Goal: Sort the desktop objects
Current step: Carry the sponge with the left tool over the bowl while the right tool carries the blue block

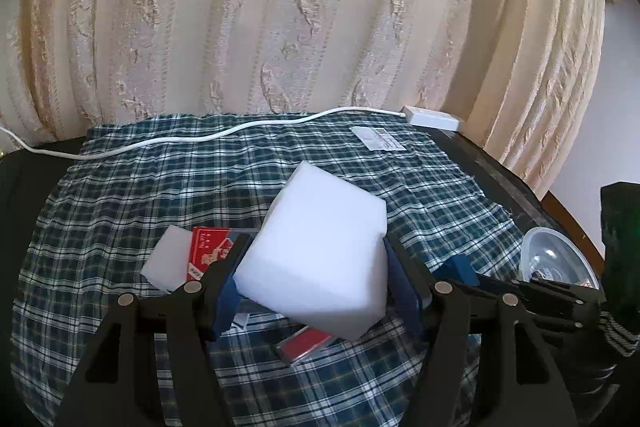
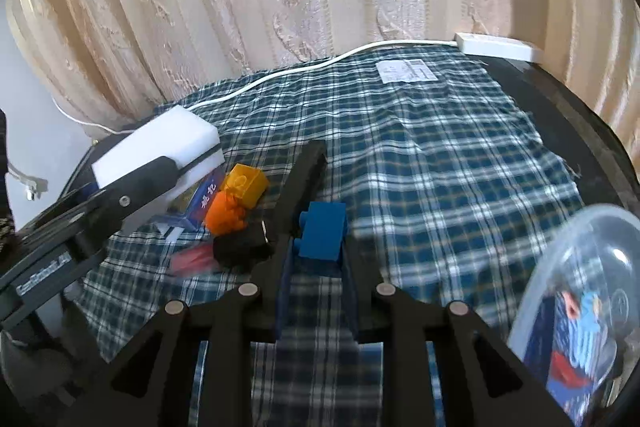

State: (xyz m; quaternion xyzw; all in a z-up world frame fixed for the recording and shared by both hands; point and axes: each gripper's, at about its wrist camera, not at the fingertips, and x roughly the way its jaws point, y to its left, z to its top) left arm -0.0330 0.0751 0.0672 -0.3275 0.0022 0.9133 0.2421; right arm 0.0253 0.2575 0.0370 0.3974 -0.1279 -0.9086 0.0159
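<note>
Left wrist view: your left gripper (image 1: 316, 267) clamps the big white foam block (image 1: 320, 251) above the plaid cloth (image 1: 160, 179); it looks light and squashy, so squeeze gently. Your right gripper (image 2: 320, 247) pinches the blue plastic brick (image 2: 323, 231), rigid, held by its sides.

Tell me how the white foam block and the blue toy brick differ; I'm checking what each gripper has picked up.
The white foam block is big and plain, bulging past the left gripper; the blue toy brick is small and studded, fitting between the right gripper fingers. The foam block sits tilted; the brick sits fairly square. Both are clamped, above the plaid cloth.
</note>
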